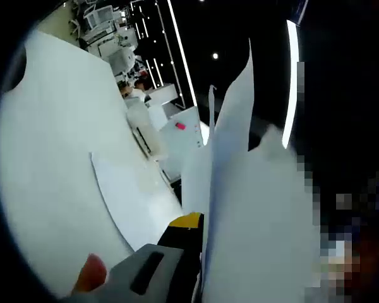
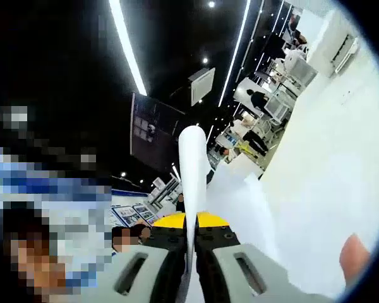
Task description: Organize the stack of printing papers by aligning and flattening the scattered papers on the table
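White printing papers (image 1: 252, 208) stand on edge at the right of the left gripper view, their top corners fanned apart. My left gripper (image 1: 202, 228) is shut on their lower edge; one grey jaw with a yellow tip shows and the papers hide the other. A single sheet (image 1: 136, 196) lies flat on the white table (image 1: 50, 177). In the right gripper view the held sheets (image 2: 192, 164) appear edge-on as a thin white blade, rising from between the closed jaws of my right gripper (image 2: 191, 226). Another sheet (image 2: 240, 202) lies on the table (image 2: 328, 189) beyond.
A person's fingertip (image 1: 91, 274) rests beside the left gripper, and another (image 2: 354, 255) beside the right. Far desks with equipment (image 1: 107, 25) and a white table carrying a pink item (image 1: 180, 126) stand beyond. People (image 2: 259, 98) are at distant workstations under ceiling light strips.
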### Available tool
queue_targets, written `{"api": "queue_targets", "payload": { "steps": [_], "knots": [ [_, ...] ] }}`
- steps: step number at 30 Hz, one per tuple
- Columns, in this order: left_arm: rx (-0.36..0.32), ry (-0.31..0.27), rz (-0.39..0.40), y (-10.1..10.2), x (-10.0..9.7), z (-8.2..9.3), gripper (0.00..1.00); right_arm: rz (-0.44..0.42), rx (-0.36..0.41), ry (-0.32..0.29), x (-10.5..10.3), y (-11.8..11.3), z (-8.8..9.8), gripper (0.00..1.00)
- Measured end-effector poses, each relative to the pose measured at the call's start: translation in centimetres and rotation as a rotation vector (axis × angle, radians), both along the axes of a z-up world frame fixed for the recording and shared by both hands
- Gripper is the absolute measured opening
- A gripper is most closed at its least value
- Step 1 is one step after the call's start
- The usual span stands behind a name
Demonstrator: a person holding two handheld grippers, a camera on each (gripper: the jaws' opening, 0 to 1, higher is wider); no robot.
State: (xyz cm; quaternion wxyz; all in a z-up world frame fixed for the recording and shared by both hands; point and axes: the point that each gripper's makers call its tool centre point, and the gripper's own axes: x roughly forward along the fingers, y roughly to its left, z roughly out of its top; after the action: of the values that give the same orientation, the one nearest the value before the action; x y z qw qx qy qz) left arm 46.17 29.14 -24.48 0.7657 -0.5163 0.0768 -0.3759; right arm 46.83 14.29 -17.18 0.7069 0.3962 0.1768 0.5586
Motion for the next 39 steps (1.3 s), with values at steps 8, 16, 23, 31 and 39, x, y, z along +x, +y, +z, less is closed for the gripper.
{"api": "queue_targets", "payload": {
  "steps": [8, 16, 23, 31, 39],
  "knots": [
    [-0.031, 0.004, -0.007, 0.3, -0.4, 0.2, 0.06, -0.058, -0.073, -0.01, 2.2, -1.4, -2.7, 0.0],
    [-0.02, -0.001, -0.024, -0.5, -0.5, 0.4, 0.06, 0.043, -0.117, -0.035, -0.5, -0.3, -3.9, 0.0],
    [-0.008, -0.01, -0.053, -1.0, -0.3, 0.5, 0.06, 0.046, -0.194, -0.095, -0.6, -0.5, -4.9, 0.0],
    [0.022, -0.018, -0.072, -1.3, -0.1, 0.1, 0.06, 0.052, -0.245, -0.133, -1.1, -0.7, -5.5, 0.0],
    [-0.001, -0.004, -0.079, -1.6, 0.1, 0.0, 0.08, 0.091, -0.295, -0.141, -1.5, -0.3, -6.9, 0.0]
  ]
}}
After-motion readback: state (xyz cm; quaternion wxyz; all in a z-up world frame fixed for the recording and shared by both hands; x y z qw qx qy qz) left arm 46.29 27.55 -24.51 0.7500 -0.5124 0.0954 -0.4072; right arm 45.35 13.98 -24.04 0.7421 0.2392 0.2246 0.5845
